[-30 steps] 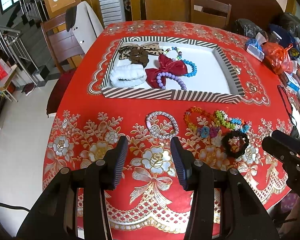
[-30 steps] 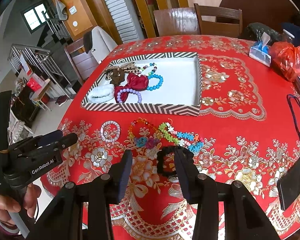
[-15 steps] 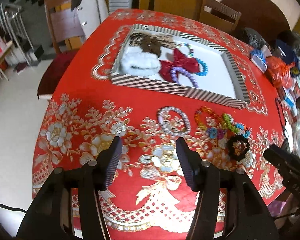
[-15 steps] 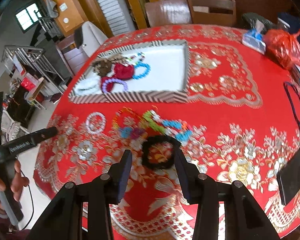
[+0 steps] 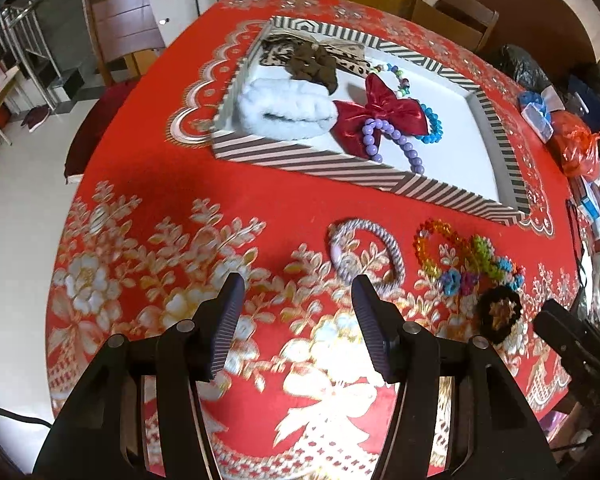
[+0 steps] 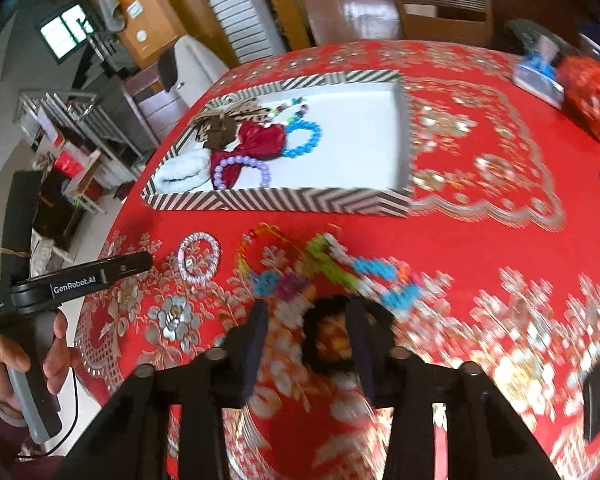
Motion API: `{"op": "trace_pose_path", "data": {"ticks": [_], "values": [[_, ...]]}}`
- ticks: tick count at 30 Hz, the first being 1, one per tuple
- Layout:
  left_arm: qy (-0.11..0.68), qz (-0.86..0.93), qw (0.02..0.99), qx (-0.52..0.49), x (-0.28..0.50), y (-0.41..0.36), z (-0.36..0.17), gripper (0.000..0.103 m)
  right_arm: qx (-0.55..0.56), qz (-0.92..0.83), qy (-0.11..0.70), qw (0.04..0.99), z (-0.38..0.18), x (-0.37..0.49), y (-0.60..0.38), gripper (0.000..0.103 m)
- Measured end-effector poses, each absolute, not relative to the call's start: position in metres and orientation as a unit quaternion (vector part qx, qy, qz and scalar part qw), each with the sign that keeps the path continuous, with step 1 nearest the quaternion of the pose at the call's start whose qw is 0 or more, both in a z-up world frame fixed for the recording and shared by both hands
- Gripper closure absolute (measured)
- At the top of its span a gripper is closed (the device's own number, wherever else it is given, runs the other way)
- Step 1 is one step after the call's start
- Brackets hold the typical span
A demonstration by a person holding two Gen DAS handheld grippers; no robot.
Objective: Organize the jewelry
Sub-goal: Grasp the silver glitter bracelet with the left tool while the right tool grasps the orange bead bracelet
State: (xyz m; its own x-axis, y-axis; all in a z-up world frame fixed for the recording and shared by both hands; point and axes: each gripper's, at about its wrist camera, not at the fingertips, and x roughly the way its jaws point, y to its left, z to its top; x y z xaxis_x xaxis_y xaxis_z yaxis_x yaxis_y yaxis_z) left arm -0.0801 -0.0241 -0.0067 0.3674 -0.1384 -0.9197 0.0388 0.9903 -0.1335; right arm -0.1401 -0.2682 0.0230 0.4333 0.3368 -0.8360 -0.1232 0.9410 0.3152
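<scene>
I have my right gripper (image 6: 308, 322) spread around one black scrunchie (image 6: 326, 334) at six o'clock on the tablecloth (image 5: 172, 184), my left gripper (image 5: 298, 320) spread over it, three bracelets loose, three more in one striped tray (image 5: 312, 160) at twelve.

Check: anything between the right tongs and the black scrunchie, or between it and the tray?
Nothing between the right tongs and the black scrunchie; open, straddling it. Toward the tray, bead bracelets lie on the cloth; lifting clears them.
</scene>
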Motion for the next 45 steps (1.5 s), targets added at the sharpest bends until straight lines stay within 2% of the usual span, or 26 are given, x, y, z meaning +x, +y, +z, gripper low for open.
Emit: {"op": "trace_pose_path", "data": {"ticks": [7, 15, 18, 20, 21, 23, 24, 26, 31, 45], "values": [[0.57, -0.057, 0.82, -0.009, -0.059, -0.039, -0.023, 0.048, 0.094, 0.135, 0.548, 0.82, -0.008, -0.107, -0.248, 0.073], [0.578, -0.055, 0.814, 0.013, -0.04, -0.044, -0.04, 0.048, 0.062, 0.123, 0.542, 0.829, -0.018, -0.08, -0.238, 0.074], [0.574, -0.061, 0.817, 0.019, -0.037, -0.047, -0.041, 0.048, 0.016, 0.112, 0.535, 0.837, -0.019, -0.08, -0.227, 0.084], [0.57, -0.065, 0.818, 0.026, -0.034, -0.05, -0.041, 0.049, -0.007, 0.11, 0.533, 0.839, -0.019, -0.081, -0.222, 0.085], [0.568, -0.067, 0.82, 0.026, -0.035, -0.051, -0.041, 0.051, -0.015, 0.11, 0.532, 0.839, -0.019, -0.081, -0.22, 0.086], [0.558, -0.065, 0.827, 0.034, -0.035, -0.051, -0.041, 0.071, -0.024, 0.115, 0.533, 0.838, -0.019, -0.08, -0.218, 0.089], [0.556, -0.062, 0.828, 0.038, -0.034, -0.052, -0.041, 0.076, -0.025, 0.116, 0.533, 0.837, -0.019, -0.08, -0.218, 0.092], [0.557, -0.066, 0.827, 0.033, -0.032, -0.051, -0.04, 0.093, -0.024, 0.121, 0.536, 0.835, -0.018, -0.08, -0.218, 0.094], [0.567, -0.075, 0.82, 0.008, -0.033, -0.045, -0.037, 0.097, -0.008, 0.132, 0.526, 0.84, -0.005, -0.087, -0.221, 0.094], [0.534, -0.085, 0.841, -0.04, -0.051, -0.026, 0.018, 0.097, -0.002, 0.153, 0.44, 0.885, 0.091, -0.098, -0.231, 0.094]]}}
